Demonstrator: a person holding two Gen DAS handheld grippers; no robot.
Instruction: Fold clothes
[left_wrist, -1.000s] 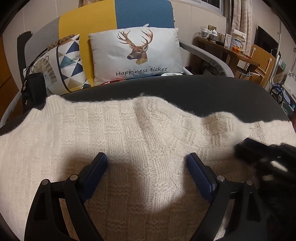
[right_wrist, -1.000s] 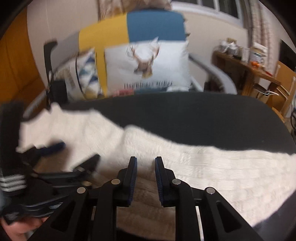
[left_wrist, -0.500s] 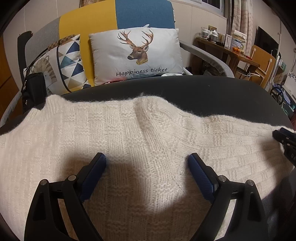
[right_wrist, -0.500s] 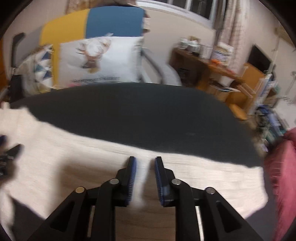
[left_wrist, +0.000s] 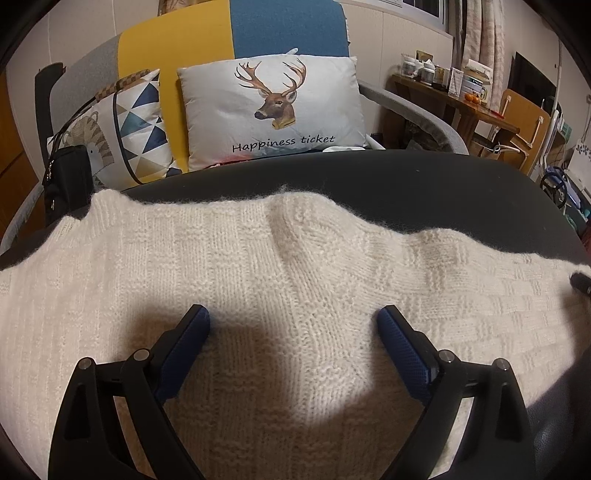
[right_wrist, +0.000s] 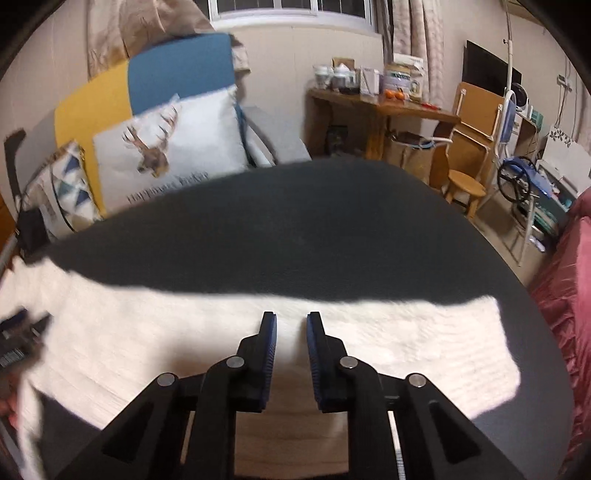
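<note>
Nearest, the left hand-held gripper hovers with its jaws spread wide over the middle of the white sweater, while the right hand-held gripper has just been closing to a narrow gap above the sleeve, nothing pinched between. The sweater lies spread on the dark table, its sleeve stretched out to the right. A neat fold probably needs the cuff gripped cleanly while the left pins the body; beyond stands a sofa.
</note>
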